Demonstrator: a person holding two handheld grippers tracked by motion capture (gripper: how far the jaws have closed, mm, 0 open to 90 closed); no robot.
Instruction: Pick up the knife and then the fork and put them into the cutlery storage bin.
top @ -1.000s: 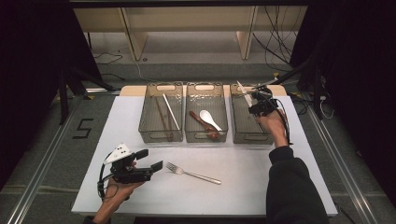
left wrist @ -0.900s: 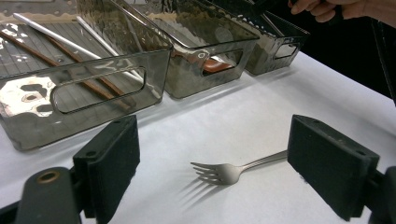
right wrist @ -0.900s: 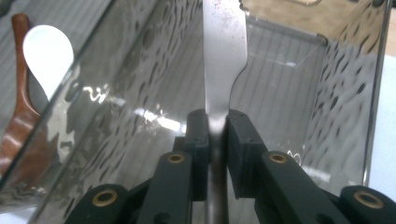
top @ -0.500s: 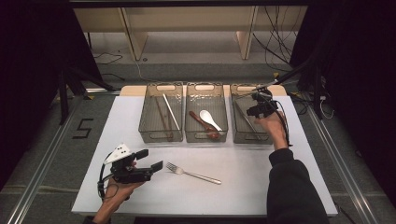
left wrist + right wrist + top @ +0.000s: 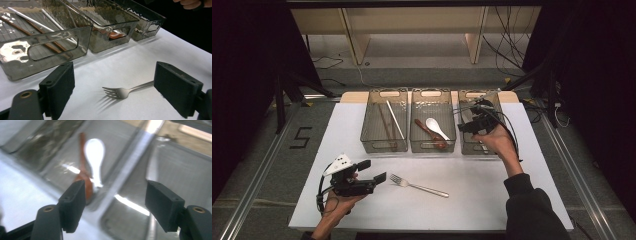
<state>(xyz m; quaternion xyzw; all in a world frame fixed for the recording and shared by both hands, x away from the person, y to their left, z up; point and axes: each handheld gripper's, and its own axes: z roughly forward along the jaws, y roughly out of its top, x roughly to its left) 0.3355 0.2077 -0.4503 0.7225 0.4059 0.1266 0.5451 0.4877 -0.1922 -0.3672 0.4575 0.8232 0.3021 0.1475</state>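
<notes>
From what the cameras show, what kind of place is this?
Most likely a lab recording station, not a kitchen: a white table on a metal frame, loose cables on the floor behind it, black curtains at the sides, and three clear bins set out for sorting cutlery like the fork.

fork [image 5: 418, 186] on table | left gripper [image 5: 374, 171] beside it, fingers apart

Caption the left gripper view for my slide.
Open left gripper frames a silver metal fork lying on the white table before three smoky clear plastic bins.
</notes>
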